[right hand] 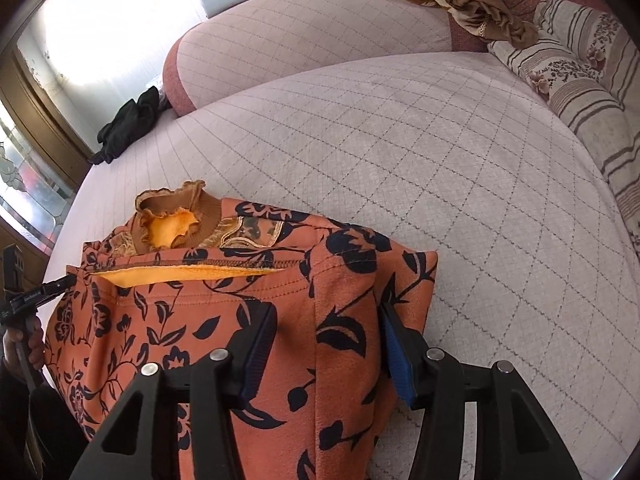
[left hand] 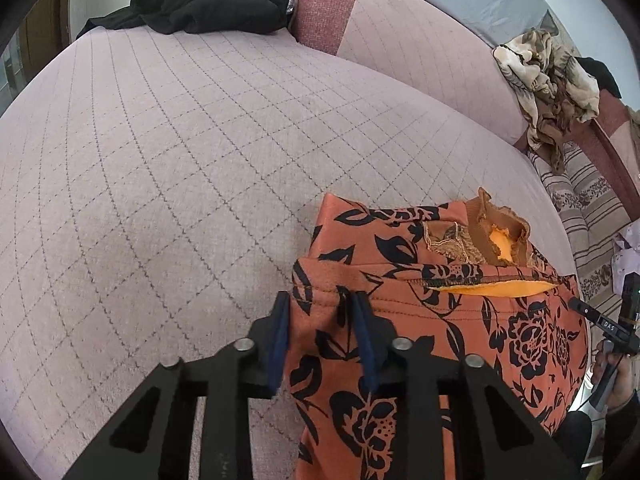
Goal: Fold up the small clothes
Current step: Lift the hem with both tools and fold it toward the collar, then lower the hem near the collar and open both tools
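Orange top [left hand: 440, 320], printed with black flowers, lay on the near part of the pink quilted sofa [left hand: 180, 160], its brown frilled collar [left hand: 492, 224] pointing toward the backrest and the yellow lining showing at the hem fold. The left gripper [left hand: 320, 320] had its blue-padded jaws pinched on a bunched fold at the top's left edge. The right gripper [right hand: 324, 336] stood over the opposite edge with its jaws spread wide, a band of the fabric lying between the pads [right hand: 396, 356]; whether they pressed it I could not tell.

Nothing lay on the seat between the top and the backrest. A black garment [left hand: 208, 4] sat heaped at the far left end of the seat, well apart. A brown and cream cloth [left hand: 548, 80] was crumpled on the backrest to the right, and a striped floral cushion [right hand: 580, 80] leaned below it, near the top but not touching. A wooden frame [right hand: 44, 104] stood past the left end.
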### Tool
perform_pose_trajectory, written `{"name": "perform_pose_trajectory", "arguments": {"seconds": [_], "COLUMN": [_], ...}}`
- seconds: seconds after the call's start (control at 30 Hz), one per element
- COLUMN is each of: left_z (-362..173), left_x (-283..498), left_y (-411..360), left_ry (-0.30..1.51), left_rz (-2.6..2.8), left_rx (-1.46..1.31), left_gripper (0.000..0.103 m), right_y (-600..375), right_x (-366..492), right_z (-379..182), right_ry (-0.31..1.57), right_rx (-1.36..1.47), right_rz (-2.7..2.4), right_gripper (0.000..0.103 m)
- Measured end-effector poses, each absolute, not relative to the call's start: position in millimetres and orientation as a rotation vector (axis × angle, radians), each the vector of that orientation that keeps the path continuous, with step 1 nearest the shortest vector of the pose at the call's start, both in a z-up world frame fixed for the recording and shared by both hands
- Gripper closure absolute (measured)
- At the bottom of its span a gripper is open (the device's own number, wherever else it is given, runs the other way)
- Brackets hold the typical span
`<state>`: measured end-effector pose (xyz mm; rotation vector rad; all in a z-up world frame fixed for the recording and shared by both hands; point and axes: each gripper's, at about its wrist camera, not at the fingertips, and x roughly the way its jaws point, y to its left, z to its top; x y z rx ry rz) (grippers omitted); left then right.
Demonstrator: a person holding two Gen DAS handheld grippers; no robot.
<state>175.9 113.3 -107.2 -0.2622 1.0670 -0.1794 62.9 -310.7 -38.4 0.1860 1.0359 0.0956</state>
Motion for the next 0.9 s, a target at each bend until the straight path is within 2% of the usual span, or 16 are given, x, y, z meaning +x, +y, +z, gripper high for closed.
{"name": "perform_pose_trajectory", "arguments": {"seconds": [0.03, 0.1, 0.23, 0.27, 0.3, 0.33, 0.37, 0.47, 0.67, 0.83, 0.87, 0.9], "left_z": [-106.6, -104.0, -98.0, -95.4, -91.8, -87.2, -81.3, -59.3, -7.6, -13.1, -15.8, -19.6], "left_x": [176.1, 175.2, 173.8, 173.0, 171.8, 169.8, 167.1, 156.7, 164.3, 183.9, 181.4, 178.9], "left_y": [110.3, 105.0, 99.5, 99.6, 100.0, 100.0, 99.5, 95.1, 80.2, 63.8, 62.5, 61.7], "left_ry": [1.064, 1.053, 1.039, 1.031, 1.02, 1.005, 0.987, 0.921, 0.787, 0.803, 0.805, 0.811], "left_rz": [-0.177, -0.175, -0.166, -0.163, -0.161, -0.158, -0.156, -0.159, -0.189, -0.197, -0.196, -0.194], "left_rx": [-0.241, -0.199, -0.16, -0.159, -0.159, -0.157, -0.152, -0.124, -0.087, -0.065, -0.054, -0.047], "left_gripper": [0.08, 0.092, 0.096, 0.096, 0.097, 0.097, 0.097, 0.097, 0.097, 0.097, 0.097, 0.097], "right_y": [-310.8, -313.5, -312.3, -308.9, -305.7, -302.5, -298.6, -291.3, -318.9, -351.4, -353.7, -352.0], "right_x": [63.2, 65.1, 69.9, 70.3, 70.0, 68.6, 66.3, 55.6, 35.9, 46.9, 42.8, 37.8], "right_z": [-38.1, -38.2, -40.5, -39.9, -38.4, -35.2, -30.9, -11.4, 41.6, 26.2, 23.8, 22.2], "right_ry": [1.035, 1.03, 1.04, 1.044, 1.042, 1.034, 1.021, 0.966, 0.806, 0.87, 0.858, 0.843], "right_rx": [0.176, 0.179, 0.165, 0.134, 0.108, 0.08, 0.051, -0.014, 0.033, 0.265, 0.299, 0.304], "right_rz": [0.089, 0.074, 0.057, 0.049, 0.044, 0.033, 0.026, 0.007, -0.075, 0.018, 0.029, 0.042], "right_gripper": [0.047, 0.047, 0.051, 0.067, 0.078, 0.081, 0.091, 0.098, 0.101, 0.098, 0.097, 0.079]}}
